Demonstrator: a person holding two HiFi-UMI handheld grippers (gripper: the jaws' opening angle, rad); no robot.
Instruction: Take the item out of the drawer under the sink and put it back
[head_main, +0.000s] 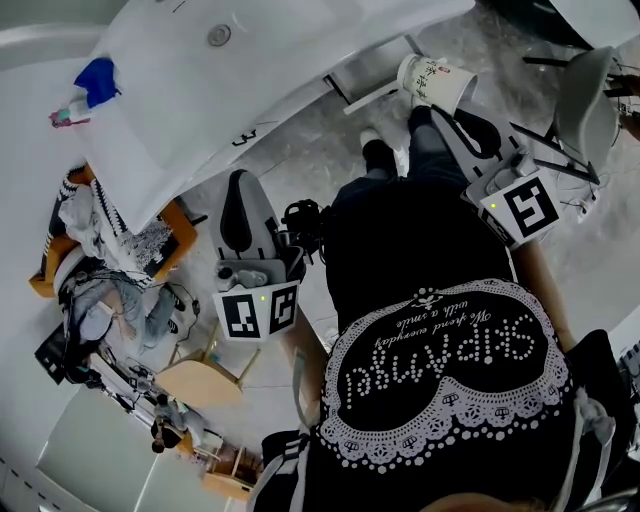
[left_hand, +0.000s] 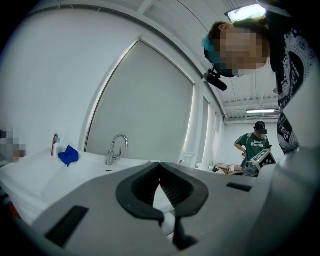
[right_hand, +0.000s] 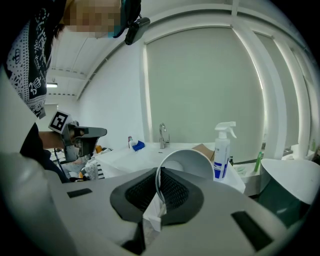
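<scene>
White sink counter (head_main: 180, 80), grey floor (head_main: 325, 145); right hand-held gripper (right_hand: 159, 174) grasping paper cup (right_hand: 189, 162), left hand-held gripper (left_hand: 160, 167) clenched empty.

We see a white paper cup (head_main: 435, 80) with dark print on its side, tipped sideways in the air. The right gripper (right_hand: 159, 172) pinches its rim, mouth facing the gripper.

The print on your cup (head_main: 436, 80) is too small to read. The counter (head_main: 180, 100) runs off the top edge.
</scene>
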